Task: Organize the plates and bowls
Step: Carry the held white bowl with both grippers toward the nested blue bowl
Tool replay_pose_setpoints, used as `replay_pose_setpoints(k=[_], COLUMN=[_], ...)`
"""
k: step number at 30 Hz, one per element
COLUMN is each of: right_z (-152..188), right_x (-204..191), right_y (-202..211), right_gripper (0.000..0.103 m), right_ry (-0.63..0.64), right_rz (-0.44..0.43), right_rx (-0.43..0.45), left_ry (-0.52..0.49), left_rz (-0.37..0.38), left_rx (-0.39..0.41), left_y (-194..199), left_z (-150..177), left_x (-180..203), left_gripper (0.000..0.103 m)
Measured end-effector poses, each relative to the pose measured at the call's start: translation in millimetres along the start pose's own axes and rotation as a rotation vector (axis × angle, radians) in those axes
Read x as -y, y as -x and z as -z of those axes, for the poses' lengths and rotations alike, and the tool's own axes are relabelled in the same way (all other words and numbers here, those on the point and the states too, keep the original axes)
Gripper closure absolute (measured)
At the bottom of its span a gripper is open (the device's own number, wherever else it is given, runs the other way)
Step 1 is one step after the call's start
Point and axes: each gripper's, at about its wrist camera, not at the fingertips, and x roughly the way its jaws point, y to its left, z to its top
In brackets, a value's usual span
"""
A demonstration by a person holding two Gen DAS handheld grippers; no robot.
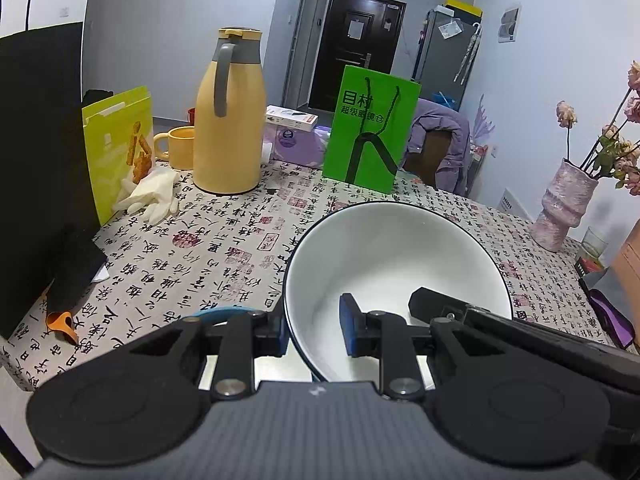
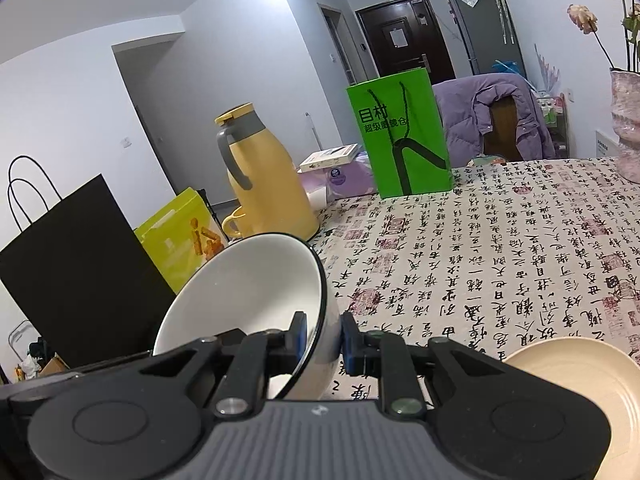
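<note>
Both tongs pinch the rim of one white bowl [image 1: 396, 256]: the left tongs [image 1: 314, 330] and the right tongs [image 2: 324, 340] are nearly closed on it, carrying it tilted above the counter's near edge. The next move probably needs lowering it level beside the cream plate [image 2: 576, 376].

Left gripper [image 1: 313, 330] angled downward, blue pads nearly closed — one inside, one outside the wall of a white bowl [image 1: 396, 252]. Right gripper [image 2: 323, 339] likewise tilted down, pads pinched across the same bowl's opposite wall — rim clamped.
</note>
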Motion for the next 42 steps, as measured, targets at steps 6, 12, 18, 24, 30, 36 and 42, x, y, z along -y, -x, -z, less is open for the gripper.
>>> replay_pose_setpoints(k=[6, 12, 18, 24, 30, 36, 42], right_z=[3, 5, 8, 10, 13, 17, 21], right_x=[-6, -10, -16, -21, -27, -34, -39], right_y=[-4, -10, -15, -21, -27, -32, -38], right_gripper=[0.084, 0.084, 0.084, 0.084, 0.084, 0.085, 0.085], right_ry=[0.004, 0.008, 0.013, 0.02, 0.027, 0.033, 0.034], right_rz=[-0.002, -0.005, -0.008, -0.009, -0.011, -0.011, -0.014], right_rx=[-0.008, -0.018, -0.025, -0.037, -0.051, -0.063, -0.078], left_ry=[0.01, 0.021, 0.032, 0.045, 0.058, 0.07, 0.08], left_rz=[-0.002, -0.004, -0.005, -0.007, -0.009, -0.013, -0.018], left_rx=[-0.004, -0.009, -0.011, -0.017, -0.024, -0.031, -0.038], left_y=[-1, -2, -3, -4, -6, -8, -10], left_z=[1, 2, 4, 5, 8, 10, 13], left_x=[-7, -14, -22, -30, -39, -47, -55], left_gripper=[0.079, 0.079, 0.079, 0.079, 0.079, 0.079, 0.079])
